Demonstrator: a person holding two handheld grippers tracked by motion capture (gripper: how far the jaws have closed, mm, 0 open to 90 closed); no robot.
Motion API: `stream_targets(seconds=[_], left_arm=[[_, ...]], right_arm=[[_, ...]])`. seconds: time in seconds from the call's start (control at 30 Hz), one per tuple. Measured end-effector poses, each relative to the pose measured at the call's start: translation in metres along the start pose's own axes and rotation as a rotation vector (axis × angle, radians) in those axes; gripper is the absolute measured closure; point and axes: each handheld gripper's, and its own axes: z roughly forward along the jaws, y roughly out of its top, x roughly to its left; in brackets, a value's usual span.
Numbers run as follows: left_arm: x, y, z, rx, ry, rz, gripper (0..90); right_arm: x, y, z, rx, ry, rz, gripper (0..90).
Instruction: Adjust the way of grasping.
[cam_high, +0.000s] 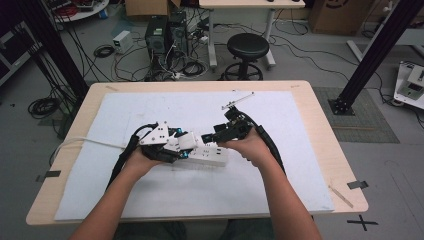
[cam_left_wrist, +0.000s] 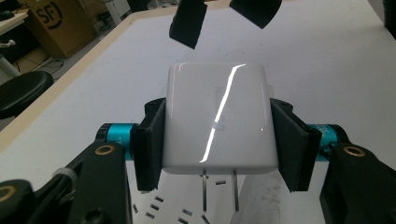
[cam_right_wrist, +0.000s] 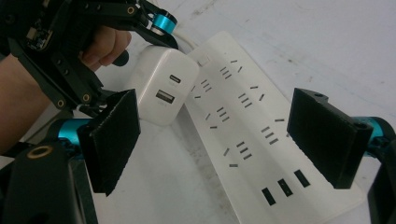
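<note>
Biggest worry for us right now is the prongs. We've got the white charger (cam_left_wrist: 217, 119) pinched across its sides by the left gripper (cam_high: 184, 144), and in the left gripper view its two metal pins hang just above the slots of the power strip (cam_right_wrist: 261, 149), not in yet as far as we can tell. If we come down a bit tilted or off the slot pair, the pins will probably scrape the plastic or jam on the edge instead of sliding in. The charger body is glossy too, so a hard push could let it slip or twist between the pads.

Second thing: the strip itself isn't pinned. The right gripper (cam_high: 212, 136) has its jaws spread wide on either side of the strip, touching nothing from what the right gripper view gives us. So we'd guess the strip may skate over the white sheet (cam_high: 295, 150) on the table (cam_high: 320, 115) the moment we press.

Pose-wise, both forearms come in from the near edge and meet around the middle of the table. The left hand (cam_high: 140, 161) holds its gripper pointing right with the charger over the strip's left end; the right hand (cam_high: 252, 147) sits just right of it, its gripper aimed left along the strip, close to the other one.
</note>
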Motion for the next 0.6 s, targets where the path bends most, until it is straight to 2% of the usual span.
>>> stream_targets(seconds=[0.4, 0.6], left_arm=[[-0.004, 0.002, 0.004, -0.01, 0.004, 0.033, 42.4], [-0.008, 0.004, 0.009, -0.016, 0.019, 0.064, 42.4]], right_arm=[[-0.001, 0.002, 0.008, -0.005, 0.047, 0.03, 17.4], [0.0, 0.002, 0.012, -0.007, 0.077, 0.039, 17.4]])
